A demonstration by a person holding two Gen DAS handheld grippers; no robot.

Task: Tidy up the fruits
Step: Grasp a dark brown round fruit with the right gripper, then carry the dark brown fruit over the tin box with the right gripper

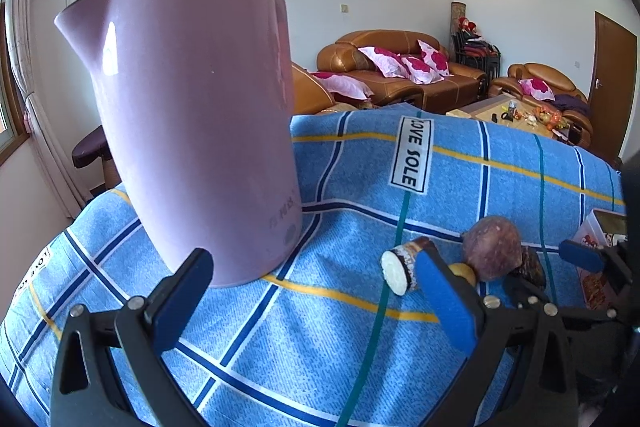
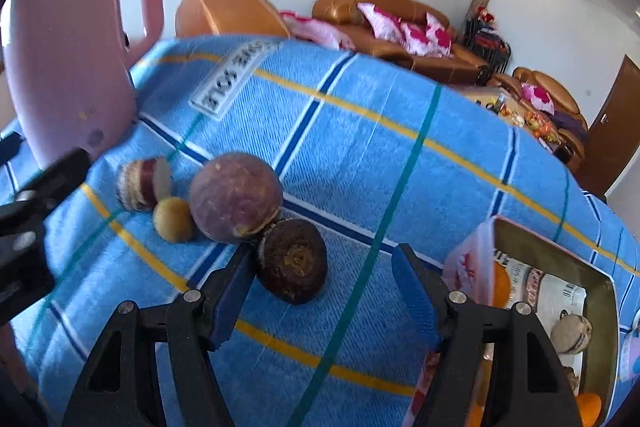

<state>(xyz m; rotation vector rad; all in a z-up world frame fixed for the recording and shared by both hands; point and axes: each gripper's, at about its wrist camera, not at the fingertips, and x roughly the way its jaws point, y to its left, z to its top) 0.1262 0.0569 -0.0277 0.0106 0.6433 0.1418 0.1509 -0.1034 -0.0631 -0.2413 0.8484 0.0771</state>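
Note:
Several fruits lie together on the blue checked cloth (image 2: 360, 131): a round purple fruit (image 2: 236, 195), a small yellow one (image 2: 174, 219), a cut piece with a white face (image 2: 142, 183) and a dark brown fruit (image 2: 294, 261). My right gripper (image 2: 324, 283) is open and straddles the dark brown fruit. Its left pad is close beside the fruit and its right pad stands well apart. In the left wrist view the purple fruit (image 1: 494, 247) and the cut piece (image 1: 404, 267) sit just beyond the right finger of my left gripper (image 1: 316, 291), which is open with nothing between its fingers.
A tall pink kettle (image 1: 192, 115) stands on the cloth just ahead of the left gripper. A printed box (image 2: 600, 307) at the right holds orange fruits (image 2: 500, 283) and a tan round one (image 2: 570, 335). Sofas and a low table stand beyond the table's far edge.

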